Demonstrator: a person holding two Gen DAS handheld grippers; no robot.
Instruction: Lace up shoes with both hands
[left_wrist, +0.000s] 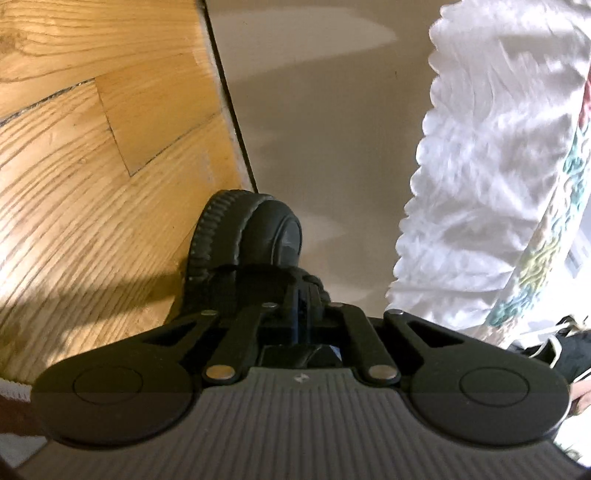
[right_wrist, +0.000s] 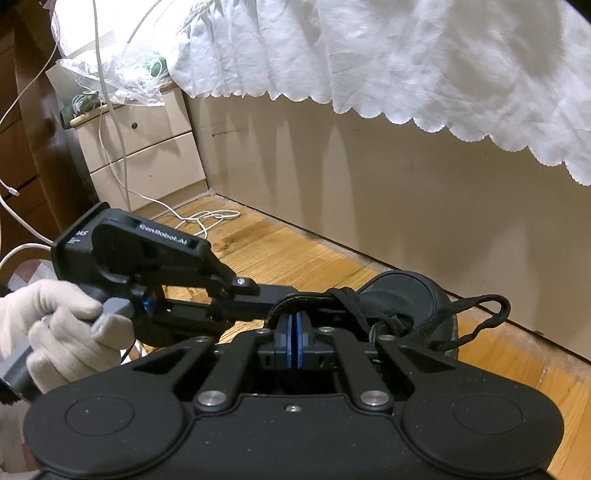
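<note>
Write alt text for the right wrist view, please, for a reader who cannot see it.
The right hand-held gripper, blue pads together, pinches a black lace above a black shoe on wooden floor. A white-gloved hand brings the left hand-held gripper alongside; a scalloped white bedspread hangs behind.

light: warm, indoor | shadows: soft on floor (left_wrist: 92, 184) | blur: slight | edges: fisheye-bent, dark corners

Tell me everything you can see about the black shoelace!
The shoelace is black, flat and woven-looking. One loop sticks out to the right above the wooden floor. Another strand arches over the right tongs, whose blue pads are shut on it. The rest bunches up on the black shoe; the left tongs reach in there.
</note>
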